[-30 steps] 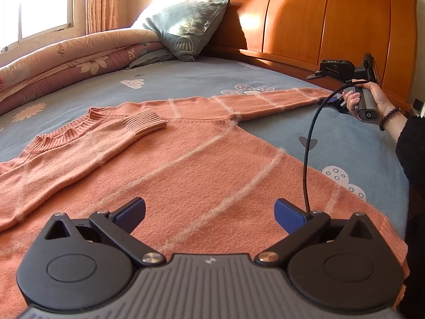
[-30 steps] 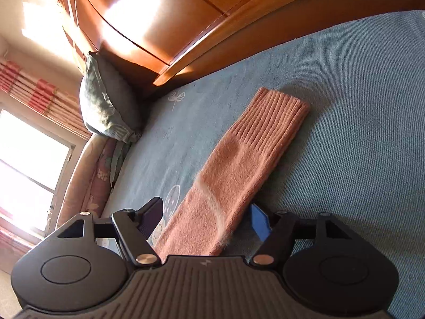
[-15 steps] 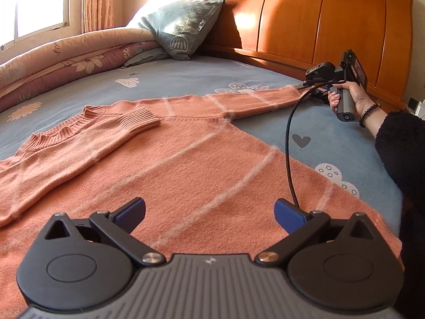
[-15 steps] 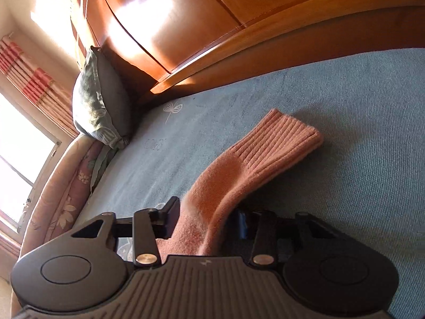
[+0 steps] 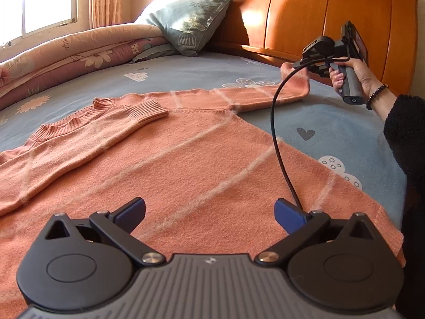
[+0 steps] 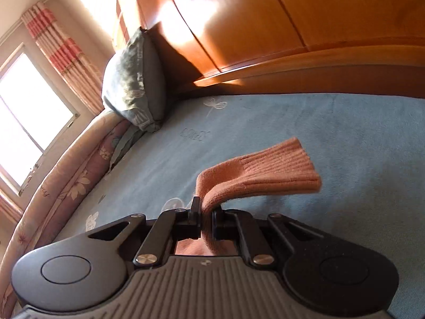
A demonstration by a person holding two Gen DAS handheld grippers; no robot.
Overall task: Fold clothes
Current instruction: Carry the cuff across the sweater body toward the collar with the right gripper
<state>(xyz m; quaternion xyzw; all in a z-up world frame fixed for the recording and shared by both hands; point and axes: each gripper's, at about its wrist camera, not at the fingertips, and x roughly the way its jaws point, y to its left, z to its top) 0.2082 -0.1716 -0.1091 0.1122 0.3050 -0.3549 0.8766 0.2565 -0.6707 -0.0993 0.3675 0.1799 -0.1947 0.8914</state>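
Orange sweater [image 5: 186, 164] sleeve cuff [image 6: 279, 170] pinched in right hand-held gripper [image 6: 205, 212], left hand-held gripper [image 5: 209, 212] open, pillow [image 5: 191, 24] lettering mirrored

both wrist views low, sharing pillow [image 5: 190, 21] and headboard [image 6: 265, 21].

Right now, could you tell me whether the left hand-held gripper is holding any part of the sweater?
No, the left hand-held gripper stands open above the sweater with nothing between its fingers.
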